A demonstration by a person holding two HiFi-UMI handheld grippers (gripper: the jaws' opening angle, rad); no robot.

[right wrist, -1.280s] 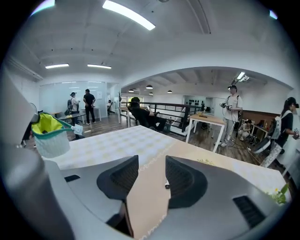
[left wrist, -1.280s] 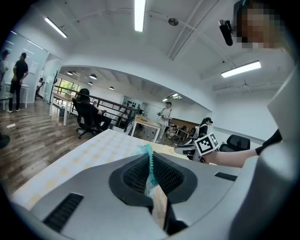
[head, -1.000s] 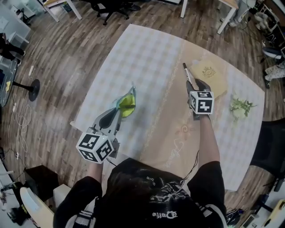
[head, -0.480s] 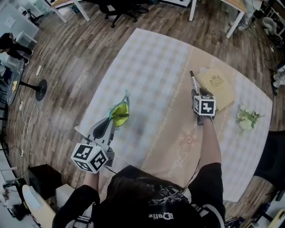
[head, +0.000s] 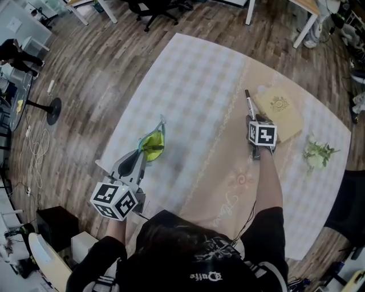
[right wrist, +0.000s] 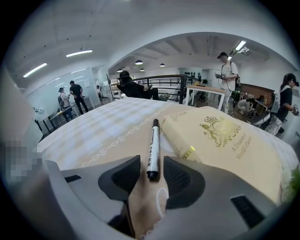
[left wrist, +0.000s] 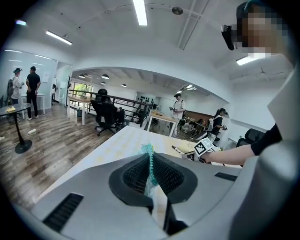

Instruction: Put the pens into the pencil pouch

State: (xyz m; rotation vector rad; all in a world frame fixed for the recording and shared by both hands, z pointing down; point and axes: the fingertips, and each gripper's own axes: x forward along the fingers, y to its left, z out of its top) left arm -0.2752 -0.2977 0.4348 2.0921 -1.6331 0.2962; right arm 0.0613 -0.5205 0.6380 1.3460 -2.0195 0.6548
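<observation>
Your table wears a pale checked cloth (head: 194, 74) with a beige embroidered band down its middle; on that band, to your right, lies a cream hardcover book (head: 280, 111) with a gold crest — closed, flat; further right, apart from it, a small sprig of white flowers (head: 317, 154); brown wooden plank floor (head: 85, 74) all round — black office chairs (head: 157, 8) past the far edge.

I see a lime-green, teal-edged pencil pouch (head: 153, 145), a black-and-white pen (head: 248, 104), a cream, gold-crested book (head: 279, 111), and a pale checked worktop (head: 194, 80).
</observation>
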